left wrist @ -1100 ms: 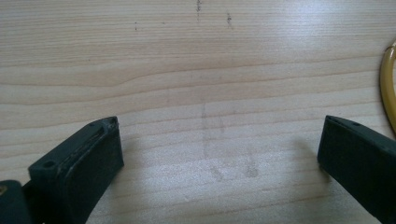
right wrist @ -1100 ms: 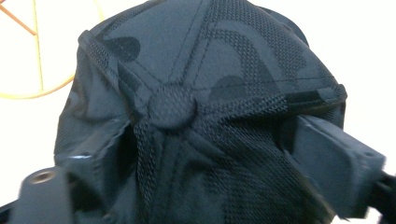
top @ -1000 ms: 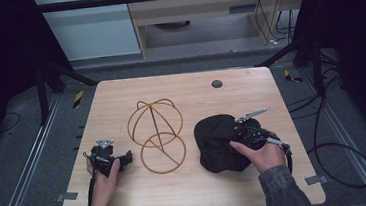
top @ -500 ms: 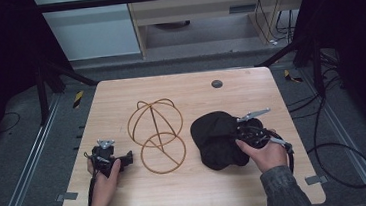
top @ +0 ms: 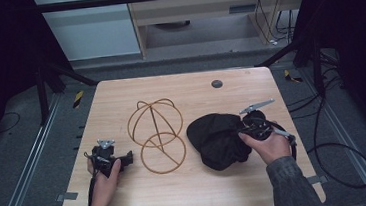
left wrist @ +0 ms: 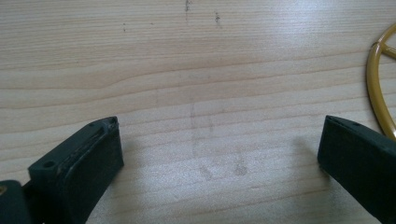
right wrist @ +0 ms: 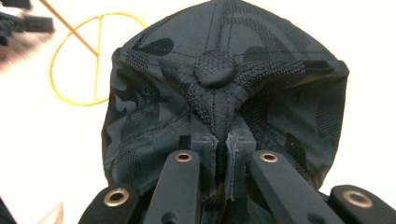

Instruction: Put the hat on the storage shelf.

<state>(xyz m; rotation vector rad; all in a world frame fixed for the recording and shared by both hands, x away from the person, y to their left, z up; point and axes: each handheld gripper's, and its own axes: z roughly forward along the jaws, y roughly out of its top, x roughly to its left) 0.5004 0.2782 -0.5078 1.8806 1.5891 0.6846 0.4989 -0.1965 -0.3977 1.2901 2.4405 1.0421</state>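
A dark camouflage cap (top: 218, 139) lies crumpled on the right half of the wooden table (top: 189, 193). My right gripper (top: 247, 127) has just closed its jaws and is shut on a fold of the cap's crown (right wrist: 219, 93), just below the top button. A gold wire hat stand (top: 157, 133) lies on its side at the table's middle, and its ring (right wrist: 88, 56) appears beyond the cap in the right gripper view. My left gripper (top: 121, 159) rests on the table at the front left, open, with bare wood between its jaws (left wrist: 219, 154).
A small dark round disc (top: 216, 84) sits near the table's far edge. The stand's gold rim (left wrist: 379, 88) lies close to my left gripper's right jaw. Black cables (top: 335, 150) trail off the right side.
My right gripper's jaws have closed on the cap. The cap has bunched up and shifted slightly left. My left hand has stayed where it was.
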